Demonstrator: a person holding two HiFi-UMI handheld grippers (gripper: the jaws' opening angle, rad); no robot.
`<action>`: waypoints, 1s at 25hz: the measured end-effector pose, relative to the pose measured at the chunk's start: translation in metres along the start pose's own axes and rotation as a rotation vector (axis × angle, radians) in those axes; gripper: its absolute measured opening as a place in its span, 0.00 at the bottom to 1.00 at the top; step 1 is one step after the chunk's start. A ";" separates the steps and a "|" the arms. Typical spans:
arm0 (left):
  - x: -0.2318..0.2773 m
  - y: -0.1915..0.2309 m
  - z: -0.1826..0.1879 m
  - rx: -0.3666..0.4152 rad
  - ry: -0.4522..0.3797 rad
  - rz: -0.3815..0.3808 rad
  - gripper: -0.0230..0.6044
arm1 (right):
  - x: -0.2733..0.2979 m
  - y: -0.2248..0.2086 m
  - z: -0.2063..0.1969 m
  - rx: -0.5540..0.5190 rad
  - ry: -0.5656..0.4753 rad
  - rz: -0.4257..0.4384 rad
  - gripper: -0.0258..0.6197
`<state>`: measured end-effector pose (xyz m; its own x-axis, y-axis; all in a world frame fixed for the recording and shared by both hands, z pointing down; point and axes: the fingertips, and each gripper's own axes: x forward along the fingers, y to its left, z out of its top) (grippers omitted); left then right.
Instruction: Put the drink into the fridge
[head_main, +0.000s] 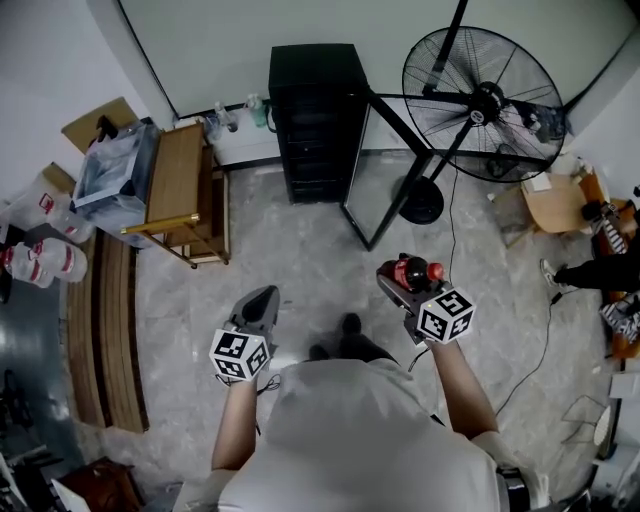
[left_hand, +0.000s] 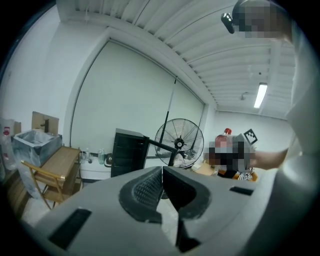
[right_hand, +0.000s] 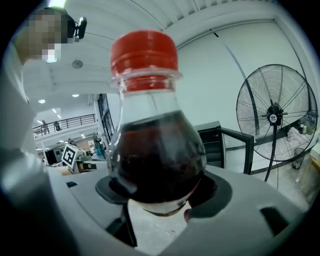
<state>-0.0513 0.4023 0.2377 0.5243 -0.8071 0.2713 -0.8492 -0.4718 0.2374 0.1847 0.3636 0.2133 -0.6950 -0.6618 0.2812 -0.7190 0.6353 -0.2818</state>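
Note:
A bottle of dark drink (right_hand: 156, 150) with a red cap sits upright between the jaws of my right gripper (right_hand: 160, 197), which is shut on it. From the head view the drink (head_main: 412, 272) shows as a red and dark shape ahead of my right gripper (head_main: 405, 282), held over the floor. The small black fridge (head_main: 315, 120) stands against the far wall with its glass door (head_main: 385, 165) swung open to the right. My left gripper (head_main: 255, 308) hangs lower left, its jaws closed together and empty; in its own view the left gripper (left_hand: 162, 192) points toward the fridge (left_hand: 127, 152).
A large floor fan (head_main: 485, 105) stands right of the fridge, its base (head_main: 420, 200) close to the open door. A wooden folding chair and table (head_main: 185, 200) stand at the left with a clear bin (head_main: 115, 170). A cable (head_main: 545, 330) crosses the floor at right.

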 end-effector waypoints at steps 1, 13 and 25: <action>0.002 0.000 0.000 -0.001 0.000 -0.002 0.05 | 0.002 -0.001 0.000 0.000 0.001 0.002 0.51; 0.066 0.022 0.004 -0.034 0.028 0.038 0.05 | 0.050 -0.073 0.021 0.013 0.015 0.026 0.51; 0.180 0.050 0.045 -0.020 0.026 0.084 0.05 | 0.138 -0.167 0.058 -0.027 0.039 0.125 0.51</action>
<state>-0.0024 0.2174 0.2562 0.4532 -0.8338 0.3153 -0.8888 -0.3958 0.2309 0.2093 0.1427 0.2462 -0.7784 -0.5615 0.2807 -0.6266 0.7224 -0.2925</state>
